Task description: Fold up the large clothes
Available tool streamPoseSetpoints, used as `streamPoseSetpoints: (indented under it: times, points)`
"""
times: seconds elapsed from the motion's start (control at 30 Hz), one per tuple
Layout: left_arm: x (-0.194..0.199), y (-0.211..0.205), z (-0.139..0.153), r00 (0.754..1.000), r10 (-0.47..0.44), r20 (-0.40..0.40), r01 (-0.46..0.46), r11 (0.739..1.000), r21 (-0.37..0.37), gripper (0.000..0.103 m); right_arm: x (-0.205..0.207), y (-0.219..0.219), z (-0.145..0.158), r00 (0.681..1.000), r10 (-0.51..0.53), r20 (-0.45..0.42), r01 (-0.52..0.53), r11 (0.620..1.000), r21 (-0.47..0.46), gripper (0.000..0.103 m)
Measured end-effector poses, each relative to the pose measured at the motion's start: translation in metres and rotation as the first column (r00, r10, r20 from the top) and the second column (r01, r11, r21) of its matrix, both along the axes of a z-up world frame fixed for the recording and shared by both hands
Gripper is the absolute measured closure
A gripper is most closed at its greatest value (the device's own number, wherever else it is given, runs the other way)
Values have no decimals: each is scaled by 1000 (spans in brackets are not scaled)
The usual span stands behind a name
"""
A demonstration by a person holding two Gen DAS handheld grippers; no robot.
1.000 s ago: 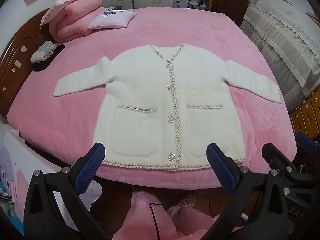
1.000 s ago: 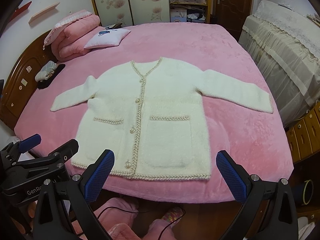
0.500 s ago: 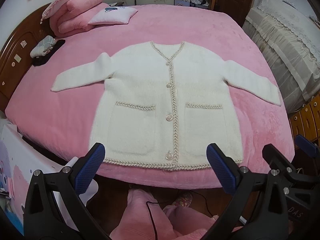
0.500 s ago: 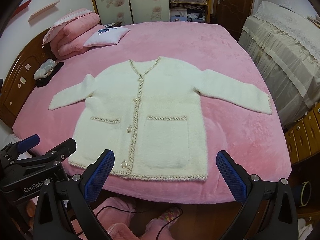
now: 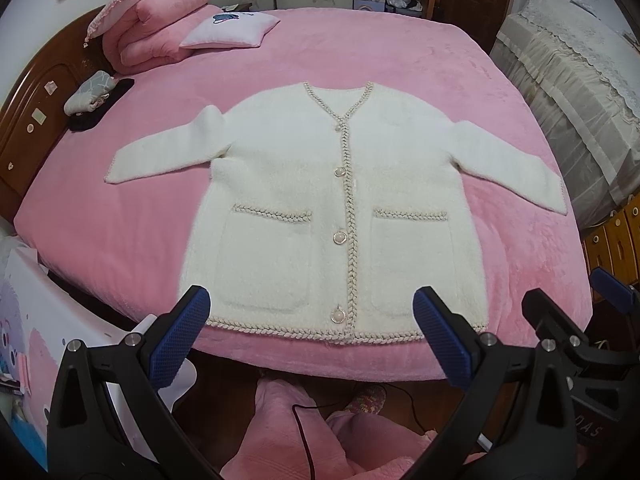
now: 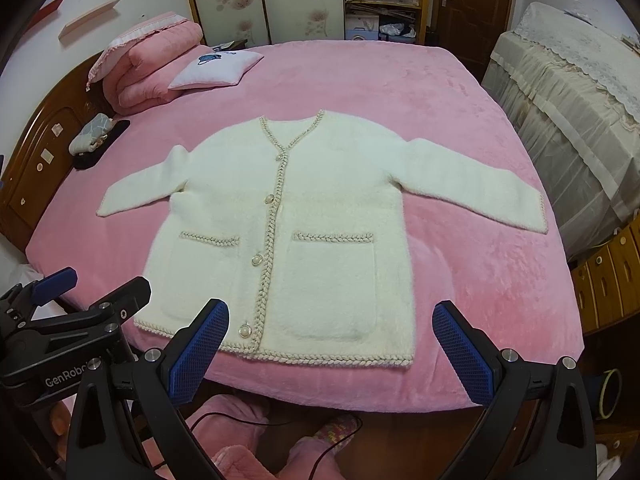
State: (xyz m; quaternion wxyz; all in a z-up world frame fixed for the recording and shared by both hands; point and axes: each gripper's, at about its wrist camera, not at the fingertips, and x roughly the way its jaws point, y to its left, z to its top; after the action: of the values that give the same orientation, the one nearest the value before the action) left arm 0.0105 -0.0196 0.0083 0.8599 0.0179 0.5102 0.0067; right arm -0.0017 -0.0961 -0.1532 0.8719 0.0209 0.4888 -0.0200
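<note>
Cream fuzzy cardigan (image 5: 332, 216) is lying flat and buttoned on the pink bed (image 5: 132, 236), sleeves spread. The left gripper (image 5: 310, 338) and right gripper (image 6: 330, 346) are hovering at its hem, jaws gaping wide, holding nothing.

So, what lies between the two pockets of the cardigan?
In both views, the braided front edge with two buttons runs between the pockets of the cardigan.
</note>
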Motion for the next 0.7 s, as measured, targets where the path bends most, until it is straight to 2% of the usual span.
streamPoseSetpoints:
  times: [0.17, 0.7]
  points:
    - [1, -4, 2, 1000, 16, 10, -16, 999, 31, 2, 4, 2, 0, 1000, 21, 0, -21, 1000, -17, 0]
    - [-13, -11, -1, 999, 33, -5, -32, 999, 28, 3, 3, -7, -9, 999, 33, -18, -33, 999, -19, 0]
